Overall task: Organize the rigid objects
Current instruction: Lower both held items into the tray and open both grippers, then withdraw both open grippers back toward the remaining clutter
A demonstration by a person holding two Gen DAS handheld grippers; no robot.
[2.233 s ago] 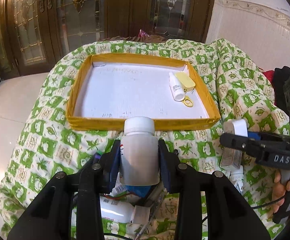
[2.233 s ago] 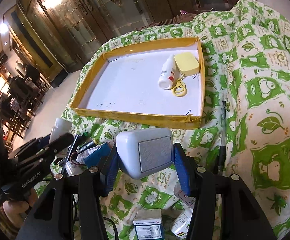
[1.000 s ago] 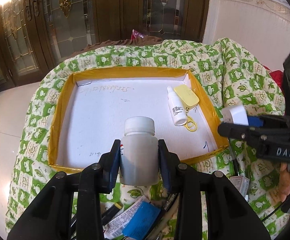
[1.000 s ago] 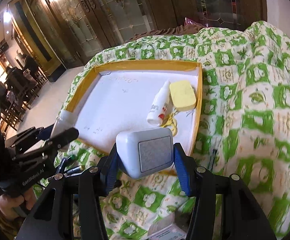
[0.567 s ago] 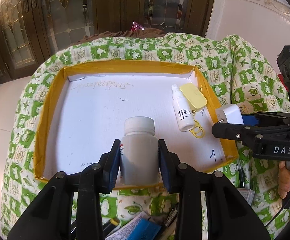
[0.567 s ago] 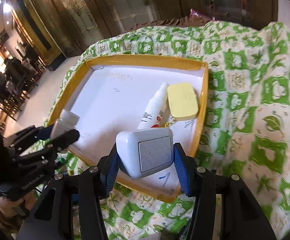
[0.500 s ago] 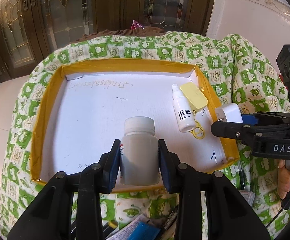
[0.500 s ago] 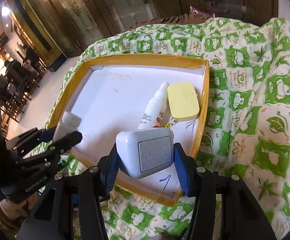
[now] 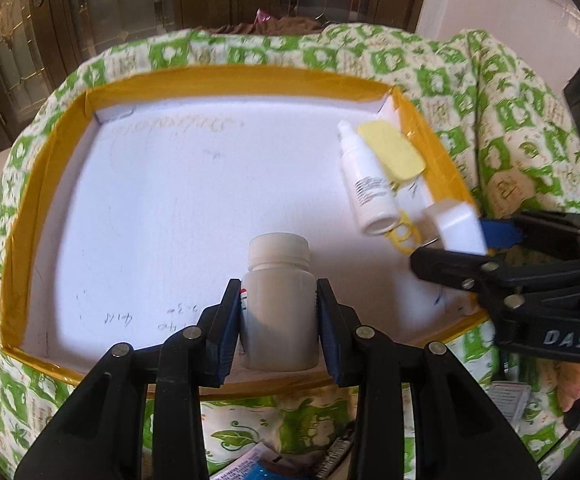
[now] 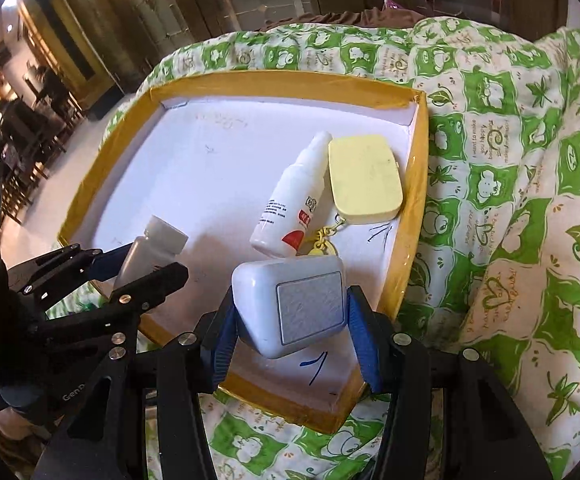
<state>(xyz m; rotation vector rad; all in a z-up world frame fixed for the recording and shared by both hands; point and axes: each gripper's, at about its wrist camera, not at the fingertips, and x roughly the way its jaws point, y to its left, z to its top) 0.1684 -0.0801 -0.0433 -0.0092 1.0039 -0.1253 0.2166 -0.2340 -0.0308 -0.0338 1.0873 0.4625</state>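
Left wrist: left gripper (image 9: 278, 316) clamped on an upright white bottle (image 9: 278, 300), held over the near edge of the yellow-rimmed tray (image 9: 42, 168). Inside, near the right wall, a spray bottle (image 9: 366, 184) lying beside a yellow case (image 9: 396, 152). At right, right gripper (image 9: 462, 248) gripping a white box (image 9: 456, 224) above the tray's right corner. Green quilt (image 9: 490, 100) underneath.

Right wrist: right gripper (image 10: 290, 312) clamped on the box (image 10: 290, 304), above the near right corner of the tray (image 10: 416, 184), close to the spray bottle (image 10: 294, 200) and case (image 10: 364, 176). At left, left gripper (image 10: 146, 264) gripping the bottle (image 10: 154, 248) over the tray's near left edge. Quilt (image 10: 510, 160) all around.
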